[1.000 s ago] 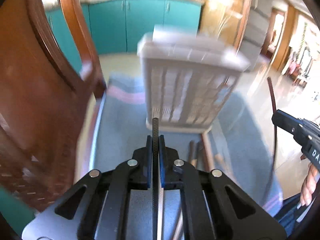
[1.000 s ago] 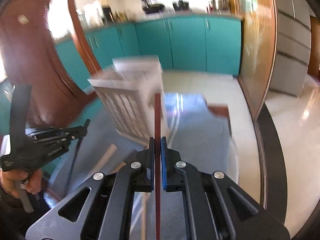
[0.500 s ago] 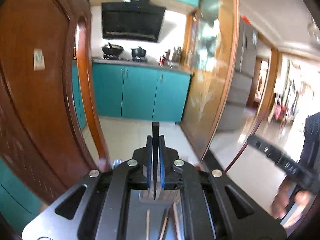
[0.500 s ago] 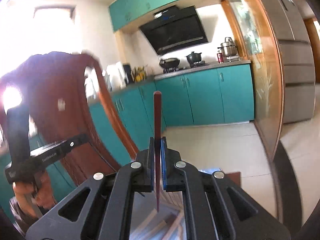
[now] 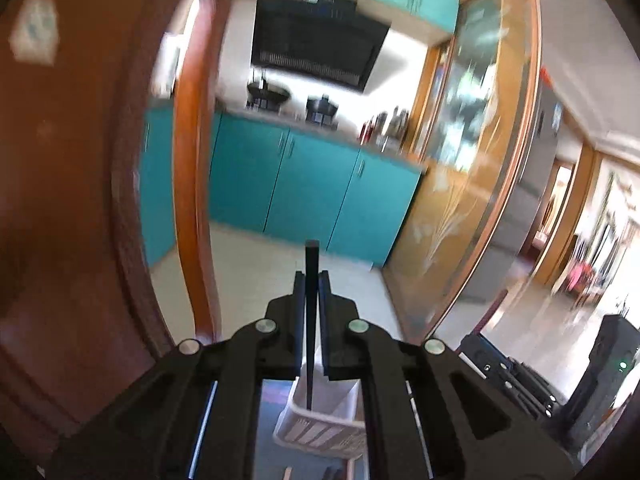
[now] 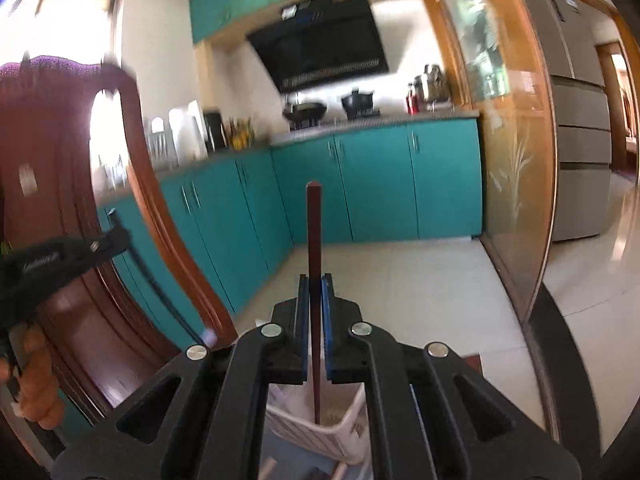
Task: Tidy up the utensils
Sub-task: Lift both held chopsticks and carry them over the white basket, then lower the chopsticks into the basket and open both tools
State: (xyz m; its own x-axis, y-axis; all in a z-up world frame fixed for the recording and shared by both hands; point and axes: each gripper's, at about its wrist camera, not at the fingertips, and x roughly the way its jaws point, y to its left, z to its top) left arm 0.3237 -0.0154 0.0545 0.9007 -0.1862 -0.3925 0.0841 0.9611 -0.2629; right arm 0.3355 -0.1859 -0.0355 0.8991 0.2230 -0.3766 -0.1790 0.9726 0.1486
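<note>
My left gripper (image 5: 311, 276) is shut on a black chopstick (image 5: 311, 264), held upright with its lower tip over the open top of the white slatted utensil basket (image 5: 320, 428) below. My right gripper (image 6: 315, 280) is shut on a dark red chopstick (image 6: 313, 232), also upright, its lower tip inside the mouth of the same basket (image 6: 320, 436). The left gripper also shows at the left of the right wrist view (image 6: 116, 236), with a black chopstick hanging from it.
A brown wooden chair back (image 5: 80, 200) rises close on the left. The basket stands on a blue cloth (image 5: 268, 440) with more sticks lying below it. Teal kitchen cabinets (image 6: 380, 184) and a glass sliding door (image 6: 512, 152) are behind.
Both grippers have tilted up from looking down at the basket and cloth to holding their chopsticks upright above the basket. The basket has dropped to the bottom of both views.
</note>
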